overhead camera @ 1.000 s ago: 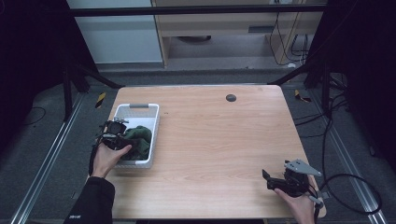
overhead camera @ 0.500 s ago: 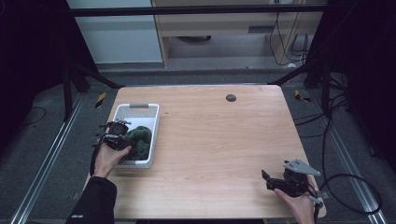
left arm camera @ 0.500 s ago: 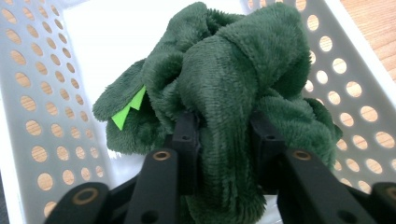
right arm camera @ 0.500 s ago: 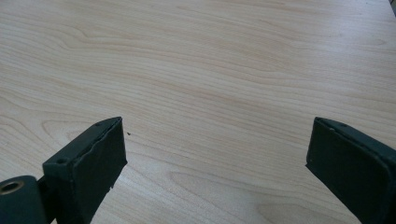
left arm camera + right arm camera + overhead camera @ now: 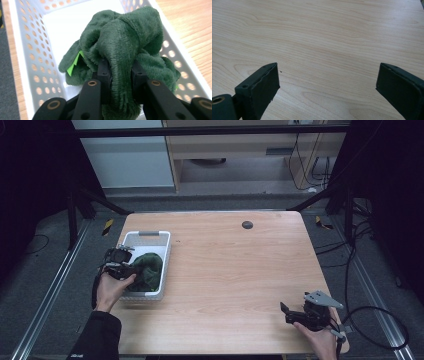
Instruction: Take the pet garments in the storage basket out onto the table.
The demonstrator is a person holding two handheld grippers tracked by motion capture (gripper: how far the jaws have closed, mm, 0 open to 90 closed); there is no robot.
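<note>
The left gripper [image 5: 131, 268] is squeezed tight on a fuzzy green cloth [image 5: 120, 50], and the cloth is bunched up between its two black jaws. The cloth sits inside a white basket with holes [image 5: 146, 237] that stands near the left edge of the table [image 5: 230, 270]. The right gripper [image 5: 288, 312] is near the table's front right corner, with its jaws spread wide apart over bare wood and nothing between them.
</note>
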